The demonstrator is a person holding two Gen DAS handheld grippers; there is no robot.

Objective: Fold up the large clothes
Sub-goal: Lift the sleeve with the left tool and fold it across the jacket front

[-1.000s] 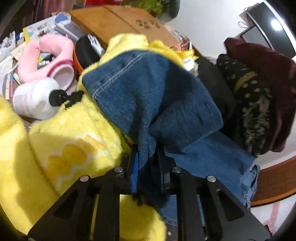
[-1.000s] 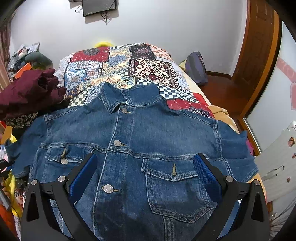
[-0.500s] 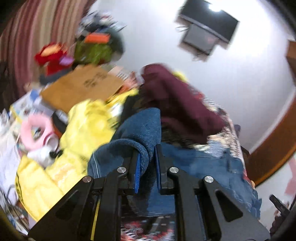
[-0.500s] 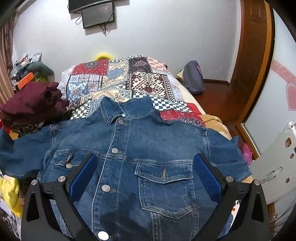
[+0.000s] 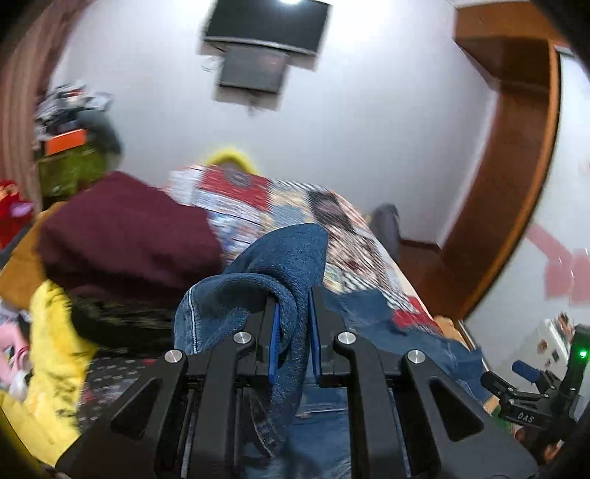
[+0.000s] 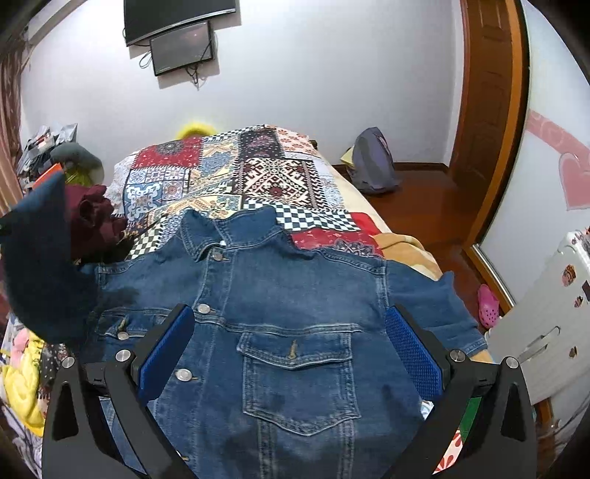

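Observation:
A blue denim jacket [image 6: 295,313] lies front up on the patchwork bedspread [image 6: 228,177], collar toward the far wall. My left gripper [image 5: 293,339] is shut on the jacket's left sleeve [image 5: 280,265] and holds it lifted above the bed. The raised sleeve also shows at the left edge of the right wrist view [image 6: 40,258]. My right gripper [image 6: 289,350] is open and empty, hovering over the jacket's chest pocket area. It shows at the lower right of the left wrist view [image 5: 534,390].
A maroon garment [image 5: 125,235] and yellow plush fabric [image 5: 48,346] are piled on the bed's left side. A dark bag [image 6: 372,162] sits on the wooden floor beyond the bed. A white appliance [image 6: 545,324] stands at right. Screens [image 6: 177,33] hang on the far wall.
My left gripper has lifted the sleeve up off the yellow plush and swung it right, toward the jacket body. My right gripper has risen and drawn back slightly, still open.

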